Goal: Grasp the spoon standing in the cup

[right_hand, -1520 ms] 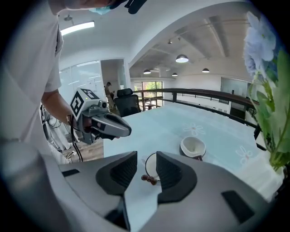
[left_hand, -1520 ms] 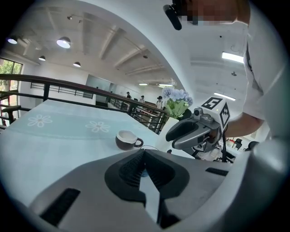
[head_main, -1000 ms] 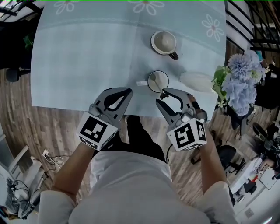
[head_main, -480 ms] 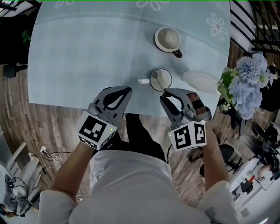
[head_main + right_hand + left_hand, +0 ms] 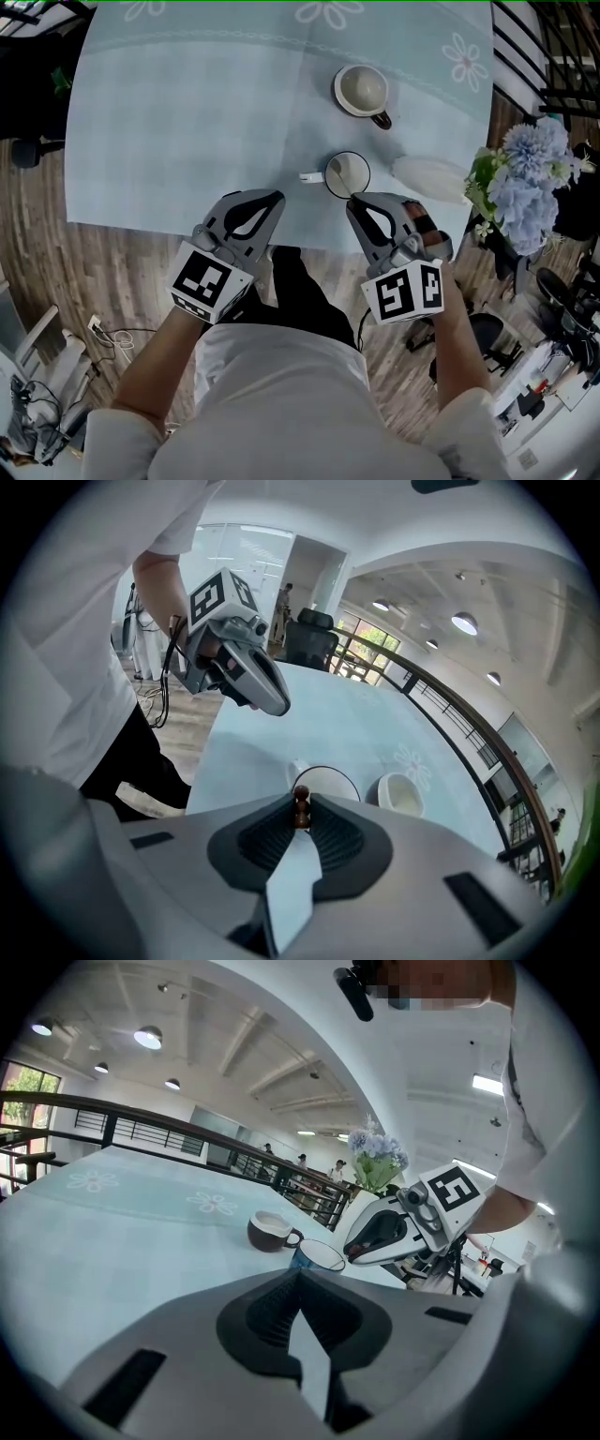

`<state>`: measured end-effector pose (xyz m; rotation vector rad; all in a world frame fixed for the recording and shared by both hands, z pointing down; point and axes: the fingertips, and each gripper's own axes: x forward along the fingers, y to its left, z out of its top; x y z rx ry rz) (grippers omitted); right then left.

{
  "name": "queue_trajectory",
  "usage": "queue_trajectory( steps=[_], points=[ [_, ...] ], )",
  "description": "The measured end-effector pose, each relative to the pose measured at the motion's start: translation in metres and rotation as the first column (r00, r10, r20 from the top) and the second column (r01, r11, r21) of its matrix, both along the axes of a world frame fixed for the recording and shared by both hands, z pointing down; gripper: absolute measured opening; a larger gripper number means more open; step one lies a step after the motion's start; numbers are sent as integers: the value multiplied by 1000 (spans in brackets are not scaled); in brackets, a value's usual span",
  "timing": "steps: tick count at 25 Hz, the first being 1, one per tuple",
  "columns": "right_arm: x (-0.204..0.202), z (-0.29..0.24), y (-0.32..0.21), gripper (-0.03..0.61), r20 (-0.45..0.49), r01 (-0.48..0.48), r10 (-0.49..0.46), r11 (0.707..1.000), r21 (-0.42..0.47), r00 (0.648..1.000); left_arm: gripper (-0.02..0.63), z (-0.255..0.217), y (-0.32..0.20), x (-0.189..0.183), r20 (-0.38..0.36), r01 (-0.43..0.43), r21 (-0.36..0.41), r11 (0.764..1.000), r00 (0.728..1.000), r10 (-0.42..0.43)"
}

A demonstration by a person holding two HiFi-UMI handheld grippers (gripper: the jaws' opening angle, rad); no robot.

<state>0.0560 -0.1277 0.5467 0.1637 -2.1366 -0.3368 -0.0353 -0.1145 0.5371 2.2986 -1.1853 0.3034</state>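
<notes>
The table [image 5: 187, 122] matters first: the cup [image 5: 347, 174] stands near its front edge, so a pull towards the person could drag or tip the cup off it.

The right gripper [image 5: 360, 199] is closing on the knobbed top of the spoon [image 5: 301, 806], which stands in the cup and leans towards that gripper. The handle sits right at the jaw tips, and the pads appear to be touching it already. Such a shallow hold could let the rounded knob squirt out as the jaws squeeze, or let the spoon swing once lifted. A lift that is not along the handle could lever the bowl of the spoon against the rim and topple the cup.

The left gripper [image 5: 273, 197] hangs over the table edge to the left, clenched on nothing, so it does not steady the cup.

A second ago the right jaws stood wide apart around the handle; now they have narrowed onto it. The left gripper, cup and spoon sit much as before.
</notes>
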Motion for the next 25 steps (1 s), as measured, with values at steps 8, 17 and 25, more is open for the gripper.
queue_trajectory(
  steps=[8, 17, 25],
  points=[
    [-5, -25, -4, 58, 51, -70, 70, 998, -6, 996, 20, -26, 1, -3, 16, -33, 35, 999, 999, 32],
    [-9, -63, -1, 58, 160, -186, 186, 982, -16, 969, 20, -65, 6, -2, 40, -97, 90, 991, 995, 94],
    [-12, -92, 2, 58, 218, -256, 244, 966, 26, 945, 20, -91, 10, -4, 61, -141, 132, 981, 989, 134]
  ],
)
